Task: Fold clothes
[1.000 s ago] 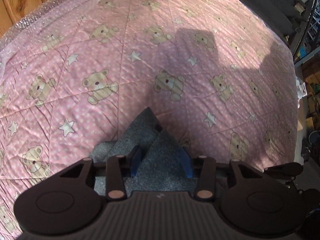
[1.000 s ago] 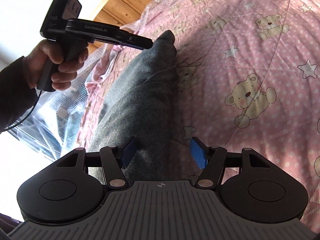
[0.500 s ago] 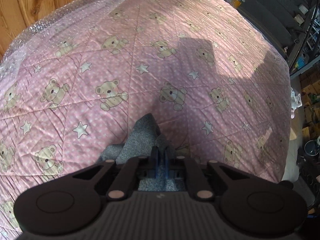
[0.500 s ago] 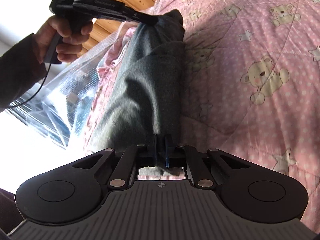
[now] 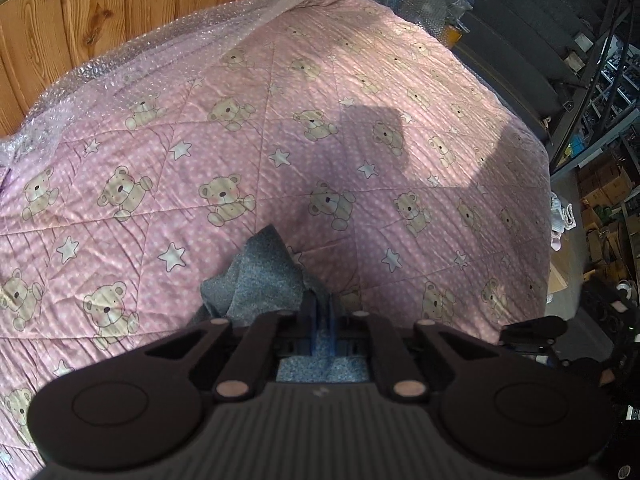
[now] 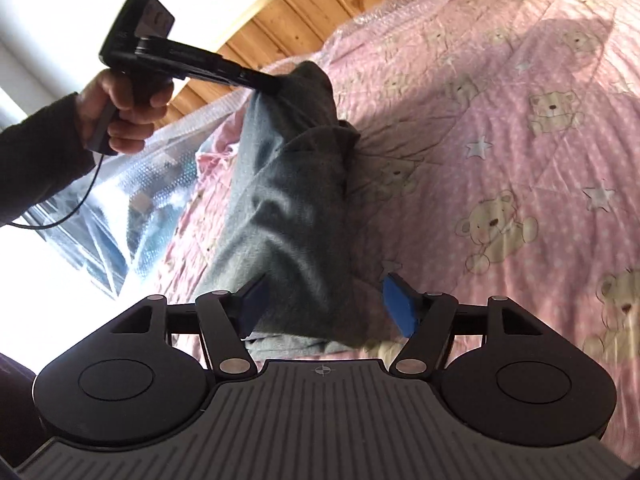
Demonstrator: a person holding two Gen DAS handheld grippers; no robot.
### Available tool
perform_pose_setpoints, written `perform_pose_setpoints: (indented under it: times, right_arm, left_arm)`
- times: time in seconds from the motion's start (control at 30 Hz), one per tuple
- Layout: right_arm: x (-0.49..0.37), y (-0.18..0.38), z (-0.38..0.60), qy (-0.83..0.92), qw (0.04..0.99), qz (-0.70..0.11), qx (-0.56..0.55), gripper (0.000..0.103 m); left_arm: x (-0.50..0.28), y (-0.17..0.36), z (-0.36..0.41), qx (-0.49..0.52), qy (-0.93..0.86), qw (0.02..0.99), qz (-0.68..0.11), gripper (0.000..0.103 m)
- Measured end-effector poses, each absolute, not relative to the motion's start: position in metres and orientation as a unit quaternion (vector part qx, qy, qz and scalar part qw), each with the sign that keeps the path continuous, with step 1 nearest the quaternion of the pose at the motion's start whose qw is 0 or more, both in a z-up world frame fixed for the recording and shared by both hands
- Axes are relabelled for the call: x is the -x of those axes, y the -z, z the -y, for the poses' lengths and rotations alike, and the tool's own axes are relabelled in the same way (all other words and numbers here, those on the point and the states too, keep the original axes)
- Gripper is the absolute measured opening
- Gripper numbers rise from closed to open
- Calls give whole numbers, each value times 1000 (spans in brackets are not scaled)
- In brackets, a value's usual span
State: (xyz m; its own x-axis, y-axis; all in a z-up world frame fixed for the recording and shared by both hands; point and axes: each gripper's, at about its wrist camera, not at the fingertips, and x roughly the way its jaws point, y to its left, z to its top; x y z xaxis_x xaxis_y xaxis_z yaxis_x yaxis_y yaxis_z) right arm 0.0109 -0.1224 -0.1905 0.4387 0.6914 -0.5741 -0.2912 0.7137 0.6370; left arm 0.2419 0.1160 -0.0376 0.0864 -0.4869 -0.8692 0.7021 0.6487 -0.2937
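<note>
A grey garment [image 6: 292,200] hangs bunched above the pink bear-print quilt [image 6: 500,128]. My left gripper [image 5: 320,314] is shut on one end of it; grey cloth [image 5: 260,276] pokes out past the blue pads. In the right wrist view the left gripper [image 6: 276,84] holds that end up high. My right gripper [image 6: 326,304] is open, its blue pads [image 6: 398,306] on either side of the garment's lower end.
The quilt [image 5: 280,160] covers a bed with bubble wrap [image 5: 140,68] along its far edge against a wooden wall [image 5: 100,12]. Shelves and boxes [image 5: 600,184] stand past the bed's right side. A bright window [image 6: 48,264] is at left.
My right gripper was shut on the garment half a second ago and has now opened. My left gripper closed on the cloth and has lifted it higher above the quilt.
</note>
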Motion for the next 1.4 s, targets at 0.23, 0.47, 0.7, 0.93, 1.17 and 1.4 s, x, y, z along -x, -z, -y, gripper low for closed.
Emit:
perform_pose_setpoints:
  times: [0.23, 0.47, 0.7, 0.93, 1.17, 1.4]
  right_arm:
    - [-19, 213, 121, -348, 771, -464, -264, 4]
    - [1, 234, 131, -345, 745, -513, -249, 1]
    - [18, 238, 134, -351, 733, -548, -200, 0]
    - [-19, 206, 142, -306, 802, -449, -247, 58]
    - [-1, 250, 110, -345, 738, -509, -277, 10]
    - [56, 242, 121, -335, 721, -544, -266, 0]
  left_arm:
    - [-232, 25, -120, -80, 408, 747, -518, 5]
    - [-244, 34, -106, -70, 405, 746, -524, 3]
    - [-253, 52, -78, -87, 413, 733, -534, 4]
    - [-252, 56, -70, -94, 411, 732, -534, 4]
    - [-257, 64, -60, -88, 398, 737, -540, 4]
    - [-252, 52, -73, -41, 397, 740, -542, 31]
